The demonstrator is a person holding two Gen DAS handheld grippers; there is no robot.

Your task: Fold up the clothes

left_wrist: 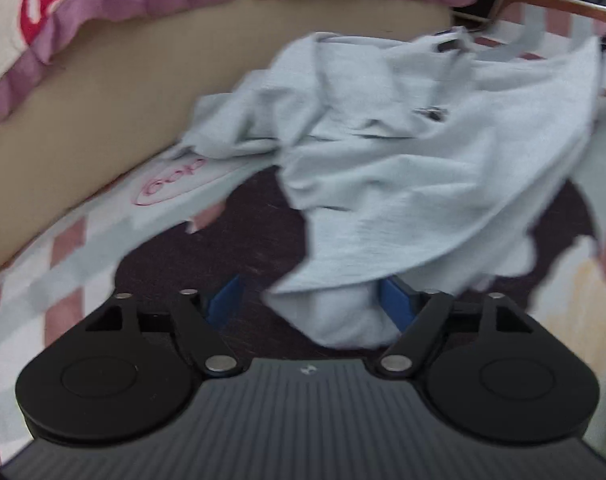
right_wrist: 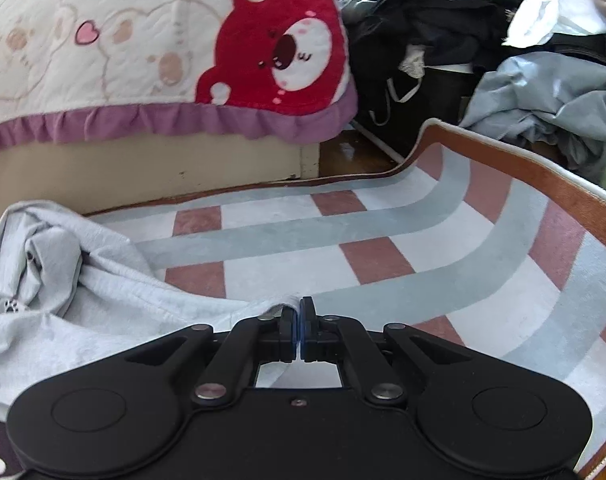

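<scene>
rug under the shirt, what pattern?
The rug has white and dusty-red checks crossed by grey-blue stripes, with a brown border. Clearest in the right wrist view.

We see open checked rug point(right_wrist: 403, 248) ahead and to the right. The crumpled pale blue garment point(right_wrist: 71, 292) blocks the left. The bed base point(right_wrist: 143, 168) and clothes pile point(right_wrist: 483, 40) close off the far side.

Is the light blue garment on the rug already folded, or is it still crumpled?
Still crumpled. The light blue garment lies bunched in irregular wrinkles and ridges on the checked rug, with no flat, straight fold.
</scene>
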